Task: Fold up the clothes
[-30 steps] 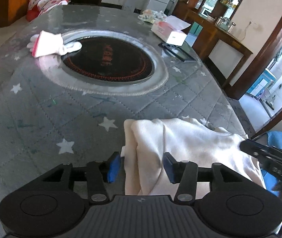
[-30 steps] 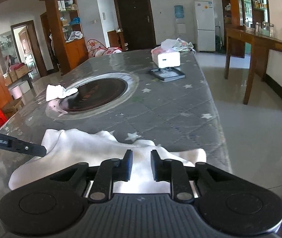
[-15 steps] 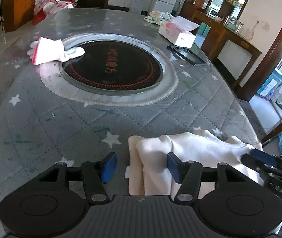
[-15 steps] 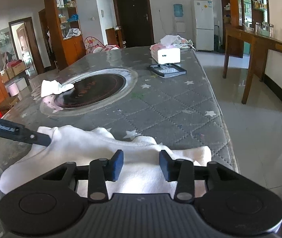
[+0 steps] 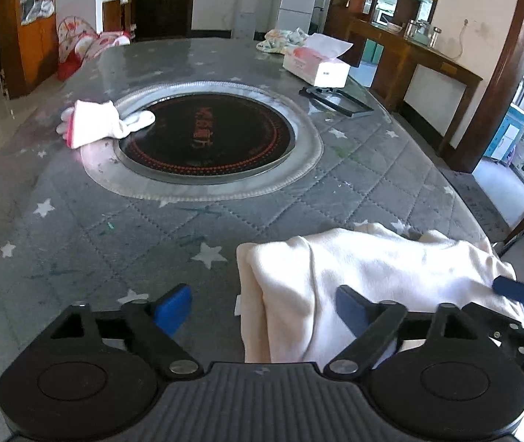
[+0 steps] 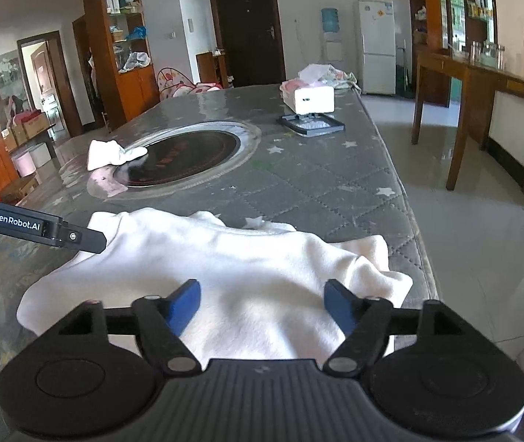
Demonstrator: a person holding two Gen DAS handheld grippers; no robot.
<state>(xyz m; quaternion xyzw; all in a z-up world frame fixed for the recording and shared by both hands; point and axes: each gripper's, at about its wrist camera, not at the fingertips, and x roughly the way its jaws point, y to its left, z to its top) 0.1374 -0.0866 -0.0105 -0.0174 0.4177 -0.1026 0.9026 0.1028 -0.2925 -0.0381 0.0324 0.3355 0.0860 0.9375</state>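
A cream-white garment (image 5: 354, 272) lies folded in a rumpled heap at the near edge of the grey star-quilted table (image 5: 77, 228); it also shows in the right wrist view (image 6: 247, 269). My left gripper (image 5: 264, 307) is open, its blue pads apart over the garment's left folded edge, holding nothing. My right gripper (image 6: 262, 304) is open above the garment's near side, holding nothing. A left gripper finger (image 6: 77, 237) reaches the garment's left corner in the right wrist view.
A round black hotplate (image 5: 206, 134) is set in the table's middle. A small white and pink cloth (image 5: 96, 125) lies at its left rim. A tissue box (image 5: 317, 66) and a black tray (image 5: 335, 99) stand farther back. The table's right edge (image 6: 413, 221) drops to the floor.
Both grippers have opened wide and let go of the garment, then drawn back and up a little. The garment has stayed in its heap at the table's near edge.
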